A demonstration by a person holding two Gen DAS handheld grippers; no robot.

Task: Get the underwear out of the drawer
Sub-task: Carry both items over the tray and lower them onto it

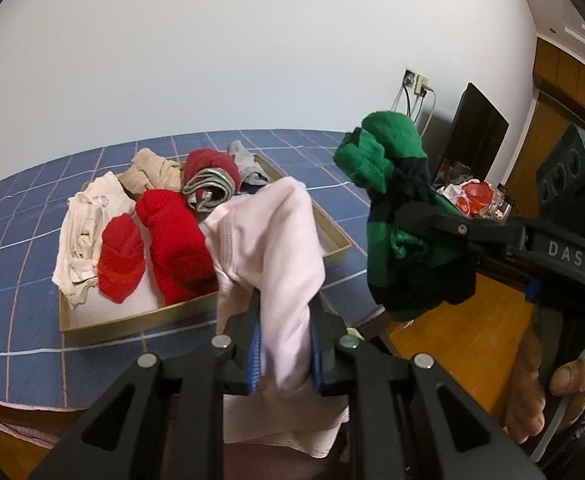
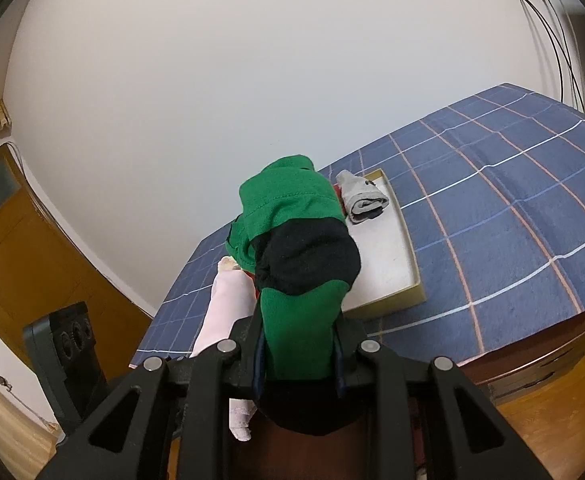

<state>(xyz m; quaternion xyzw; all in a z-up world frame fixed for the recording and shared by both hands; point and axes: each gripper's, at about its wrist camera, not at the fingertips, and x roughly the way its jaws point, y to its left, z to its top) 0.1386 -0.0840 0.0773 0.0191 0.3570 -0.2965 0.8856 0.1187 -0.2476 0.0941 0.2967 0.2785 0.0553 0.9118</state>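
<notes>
Left gripper (image 1: pixel 284 344) clamped on pink underwear (image 1: pixel 268 248), right gripper (image 2: pixel 298 356) pinching the green pair (image 2: pixel 292 240). Both held up clear, drawer (image 1: pixel 140 320) just ahead and below, probably so nothing snags on leftover socks (image 1: pixel 172 240).

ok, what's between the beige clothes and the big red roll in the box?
A smaller red folded piece lies between the beige clothes and the big red roll, seen in the left wrist view.
</notes>
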